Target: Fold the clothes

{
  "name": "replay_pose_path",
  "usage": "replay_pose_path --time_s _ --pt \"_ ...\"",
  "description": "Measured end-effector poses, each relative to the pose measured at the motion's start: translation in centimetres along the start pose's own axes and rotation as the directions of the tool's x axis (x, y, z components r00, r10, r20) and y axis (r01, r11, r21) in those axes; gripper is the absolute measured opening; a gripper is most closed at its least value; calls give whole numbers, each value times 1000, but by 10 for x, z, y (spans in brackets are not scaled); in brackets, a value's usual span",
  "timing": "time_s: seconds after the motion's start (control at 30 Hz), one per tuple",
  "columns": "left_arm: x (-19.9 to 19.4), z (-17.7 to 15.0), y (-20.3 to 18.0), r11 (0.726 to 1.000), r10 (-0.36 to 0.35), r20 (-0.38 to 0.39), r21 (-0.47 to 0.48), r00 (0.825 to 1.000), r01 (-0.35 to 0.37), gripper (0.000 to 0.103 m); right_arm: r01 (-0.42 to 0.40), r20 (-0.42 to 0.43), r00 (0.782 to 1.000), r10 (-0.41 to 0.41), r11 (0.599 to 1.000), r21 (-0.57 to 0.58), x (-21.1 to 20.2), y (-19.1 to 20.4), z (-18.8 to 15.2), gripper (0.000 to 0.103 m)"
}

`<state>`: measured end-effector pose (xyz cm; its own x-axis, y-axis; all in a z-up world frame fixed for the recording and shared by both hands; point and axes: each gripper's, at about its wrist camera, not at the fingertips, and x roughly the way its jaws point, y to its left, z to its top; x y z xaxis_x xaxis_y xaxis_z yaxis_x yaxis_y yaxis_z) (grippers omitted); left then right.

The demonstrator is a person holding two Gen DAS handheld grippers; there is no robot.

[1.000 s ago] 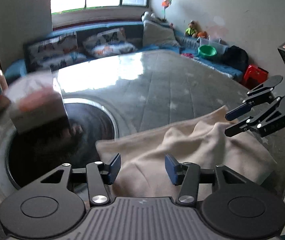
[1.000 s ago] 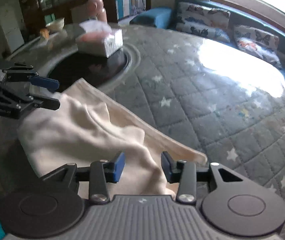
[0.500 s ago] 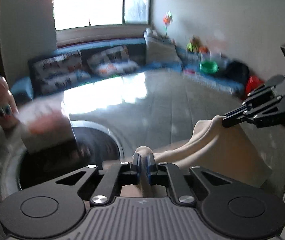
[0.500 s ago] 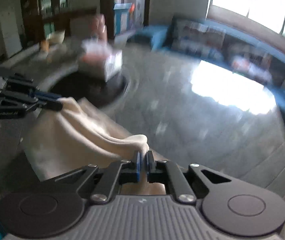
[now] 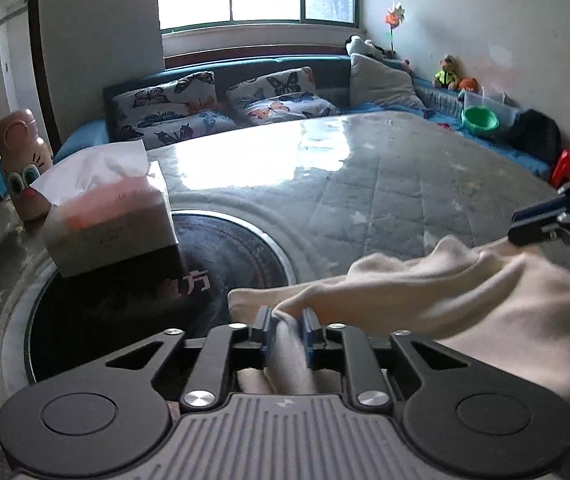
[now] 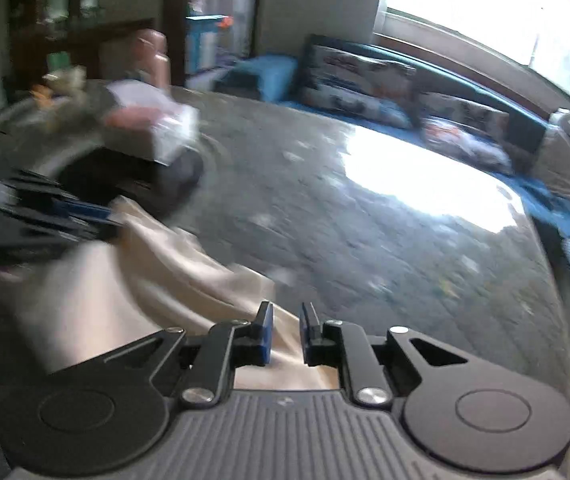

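A cream garment [image 5: 465, 304] hangs between my two grippers above the grey quilted table [image 5: 365, 184]. My left gripper [image 5: 285, 330] is shut on one bunched edge of it. My right gripper [image 6: 287, 330] holds the other edge [image 6: 285, 344] between its narrowly parted blue pads. The right gripper also shows at the right edge of the left wrist view [image 5: 557, 220], pinching the cloth. The left gripper shows blurred at the left of the right wrist view [image 6: 45, 220]. The cloth [image 6: 157, 264] sags between them.
A tissue box [image 5: 113, 216] stands on the black round hotplate [image 5: 157, 292] set in the table. A pink bottle [image 5: 21, 160] stands at the far left. A blue sofa with butterfly cushions [image 5: 221, 104] runs behind the table.
Both grippers, open over the flat garment a second ago, closed on its edges and lifted it. The cloth now hangs stretched between them and the right wrist view is blurred by motion.
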<state>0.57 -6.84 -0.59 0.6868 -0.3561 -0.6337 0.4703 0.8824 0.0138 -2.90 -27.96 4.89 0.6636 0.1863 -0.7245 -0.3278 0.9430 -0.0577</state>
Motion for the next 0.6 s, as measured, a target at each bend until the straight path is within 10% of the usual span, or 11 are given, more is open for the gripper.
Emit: replay_pose_path --time_s 0.13,0.6 --pt "-20 1 3 1000 -1 31 -21 1000 1 43 -100 -34 994 100 995 -8 15 22 11 13" --pt "-48 -37 -26 979 -187 -24 81 982 188 42 -127 -74 989 127 992 4 58 40 33 13"
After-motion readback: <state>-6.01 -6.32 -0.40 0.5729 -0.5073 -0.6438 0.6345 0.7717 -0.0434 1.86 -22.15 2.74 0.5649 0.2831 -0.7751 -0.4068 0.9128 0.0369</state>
